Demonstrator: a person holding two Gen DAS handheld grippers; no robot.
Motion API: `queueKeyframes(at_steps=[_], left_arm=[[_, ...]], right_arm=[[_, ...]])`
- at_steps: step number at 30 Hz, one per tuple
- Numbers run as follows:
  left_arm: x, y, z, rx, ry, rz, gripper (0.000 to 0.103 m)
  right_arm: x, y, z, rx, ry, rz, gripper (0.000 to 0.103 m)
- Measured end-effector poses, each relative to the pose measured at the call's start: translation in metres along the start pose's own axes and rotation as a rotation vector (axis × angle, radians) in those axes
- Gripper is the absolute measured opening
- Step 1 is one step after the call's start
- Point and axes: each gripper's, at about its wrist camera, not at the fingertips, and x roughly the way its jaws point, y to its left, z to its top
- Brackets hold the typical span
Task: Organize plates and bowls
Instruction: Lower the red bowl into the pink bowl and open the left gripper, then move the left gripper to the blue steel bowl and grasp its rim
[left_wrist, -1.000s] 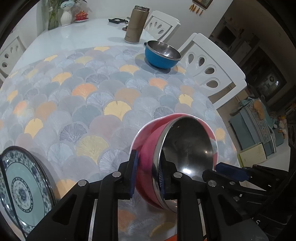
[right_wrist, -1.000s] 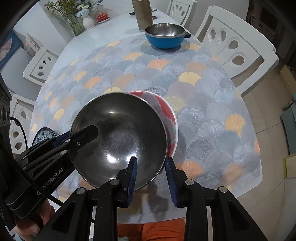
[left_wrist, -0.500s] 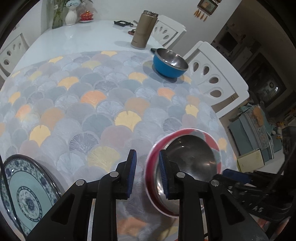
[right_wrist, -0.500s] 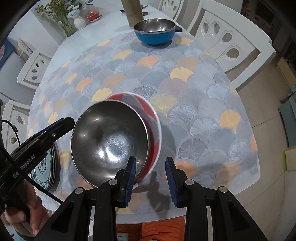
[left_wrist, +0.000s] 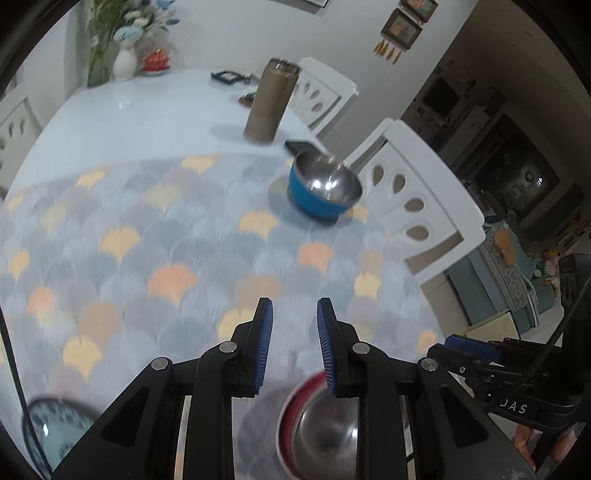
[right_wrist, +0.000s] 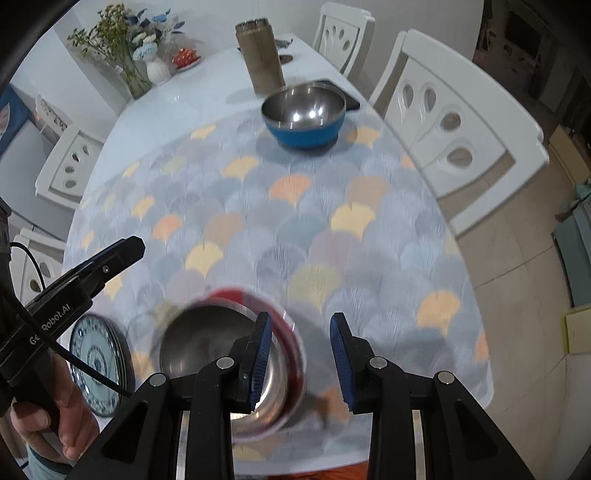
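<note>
Left wrist view shows the left gripper (left_wrist: 294, 341) with its blue pads a narrow gap apart and only tablecloth (left_wrist: 177, 236) between them; the red bowl (left_wrist: 317, 424), steel-lined, sits on the cloth just below and behind the right-hand pad, partly hidden by the gripper body. This view alone takes in the dim room beyond the table's right edge and the framed pictures on the wall. The right gripper (left_wrist: 476, 350) enters from the lower right corner.

Right wrist view gives more of the near table. The right gripper (right_wrist: 301, 352) also stands narrowly parted and empty; its left pad overlaps the red bowl's (right_wrist: 229, 354) rim in the picture, though whether they touch cannot be told. A patterned plate (right_wrist: 96, 363) lies left of the bowl near the table's front-left edge, and a hand (right_wrist: 55, 417) grips the left gripper's (right_wrist: 110, 258) handle above it.

Both views show the blue bowl (right_wrist: 303, 116) at the far right of the cloth, close to a white chair (right_wrist: 454, 122), with a tall flask (right_wrist: 260, 61) behind it. The broad middle of the cloth between the two bowls is bare.
</note>
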Motion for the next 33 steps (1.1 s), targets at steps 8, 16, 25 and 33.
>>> queueKeyframes(at_steps=[8, 16, 25, 33], left_arm=[[0.02, -0.01, 0.068, 0.047, -0.03, -0.01, 0.022], [0.078, -0.006, 0.122, 0.021, 0.027, -0.03, 0.056], [0.161, 0.021, 0.146, -0.096, 0.141, -0.104, 0.047], [0.207, 0.03, 0.153, -0.146, 0.198, -0.167, 0.036]], right_arm=[[-0.013, -0.011, 0.065, 0.016, -0.087, -0.001, 0.043], [0.013, -0.03, 0.132, 0.085, -0.098, 0.014, 0.047], [0.09, -0.053, 0.182, 0.17, 0.0, 0.038, 0.047], [0.137, -0.064, 0.208, 0.212, 0.028, 0.065, 0.047]])
